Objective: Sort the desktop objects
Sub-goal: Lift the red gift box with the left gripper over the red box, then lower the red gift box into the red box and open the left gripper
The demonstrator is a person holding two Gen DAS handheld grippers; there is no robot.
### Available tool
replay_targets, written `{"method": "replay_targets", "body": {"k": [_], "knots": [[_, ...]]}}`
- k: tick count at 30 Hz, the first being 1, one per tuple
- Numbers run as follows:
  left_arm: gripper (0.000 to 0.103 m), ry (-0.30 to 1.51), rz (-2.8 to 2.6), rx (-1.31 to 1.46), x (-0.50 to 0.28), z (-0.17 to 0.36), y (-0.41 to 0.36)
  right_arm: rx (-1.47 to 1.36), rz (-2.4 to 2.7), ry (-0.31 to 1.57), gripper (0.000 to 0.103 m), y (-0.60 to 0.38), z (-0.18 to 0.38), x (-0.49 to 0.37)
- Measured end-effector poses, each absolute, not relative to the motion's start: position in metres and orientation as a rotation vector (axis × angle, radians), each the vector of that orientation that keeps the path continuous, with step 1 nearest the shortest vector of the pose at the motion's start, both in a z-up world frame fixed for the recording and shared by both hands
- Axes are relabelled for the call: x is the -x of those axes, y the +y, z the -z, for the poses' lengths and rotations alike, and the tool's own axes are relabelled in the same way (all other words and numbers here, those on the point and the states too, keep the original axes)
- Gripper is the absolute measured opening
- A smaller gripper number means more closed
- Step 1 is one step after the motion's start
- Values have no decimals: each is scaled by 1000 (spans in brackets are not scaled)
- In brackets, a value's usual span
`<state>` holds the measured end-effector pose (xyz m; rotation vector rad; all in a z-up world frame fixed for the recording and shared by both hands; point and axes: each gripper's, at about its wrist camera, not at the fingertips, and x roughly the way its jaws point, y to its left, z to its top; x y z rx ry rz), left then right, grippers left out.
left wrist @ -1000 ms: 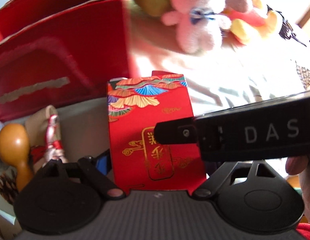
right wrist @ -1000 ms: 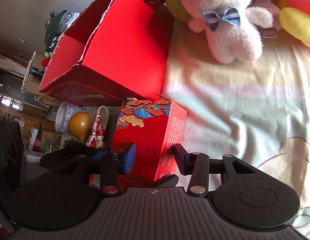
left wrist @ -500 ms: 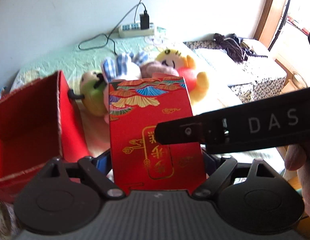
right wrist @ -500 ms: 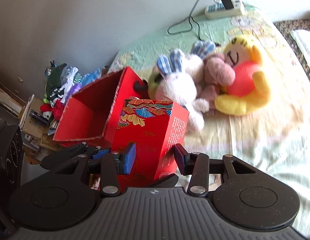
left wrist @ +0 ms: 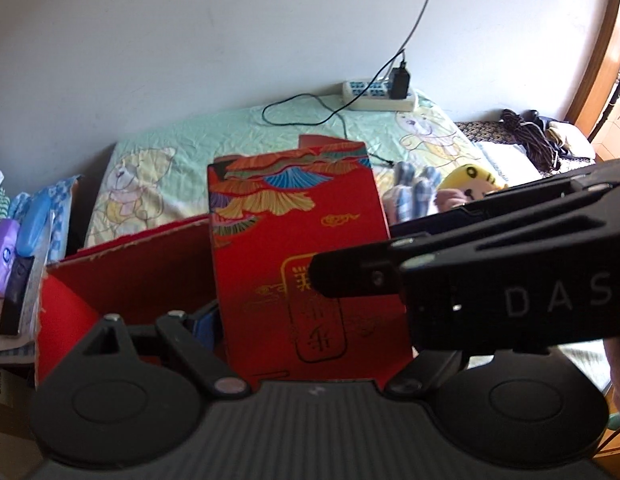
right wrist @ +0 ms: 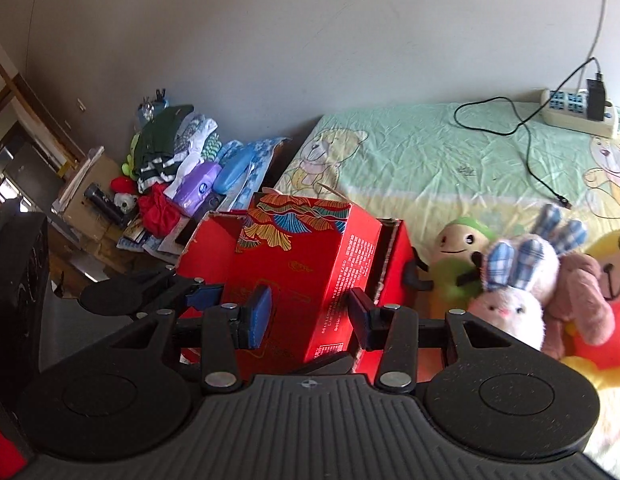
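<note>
A small red box (left wrist: 298,240) with a fan pattern and gold writing is held upright between both grippers. My left gripper (left wrist: 310,340) is shut on its two sides; the blue pad (left wrist: 204,322) presses the left side. From the right, my right gripper (right wrist: 308,316) clamps the same small red box (right wrist: 306,264), one finger (left wrist: 349,276) lying across the gold-lettered front. Just behind and below stands a large open red box (right wrist: 202,248), also visible in the left wrist view as the large red box (left wrist: 142,272).
Plush toys (right wrist: 509,300) lie on the bed right of the large box. A power strip (right wrist: 573,112) with a black cable rests on the green sheet (right wrist: 409,152). Clothes and packets (right wrist: 178,168) are piled at the left. A hand (left wrist: 619,368) shows at the right edge.
Both grippers have lifted the small red box from low beside the large red box to above its rim. The views have tilted up toward the wall and bed.
</note>
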<state>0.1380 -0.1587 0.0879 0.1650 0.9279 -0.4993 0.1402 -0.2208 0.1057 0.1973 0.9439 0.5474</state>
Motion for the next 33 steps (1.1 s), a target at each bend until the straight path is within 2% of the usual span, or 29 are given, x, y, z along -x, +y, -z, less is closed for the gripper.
{"method": "replay_targets", "body": {"k": [8,12,23,33], "knots": [[87,1169,519,-120,-194,-21,-124,-63,-520,1175,47,-154,-56,-189],[87,1300,554,-82,-215,10,-116,-90,-472,1289,47,-149,-31,-206],[88,1492,600,20,-244,43,-108,-123,-428,1328,45,-147,-17,-218],[88,1503,619,52,-247,41,-110,-303,-408,1244,50,-168,-33,-219]]}}
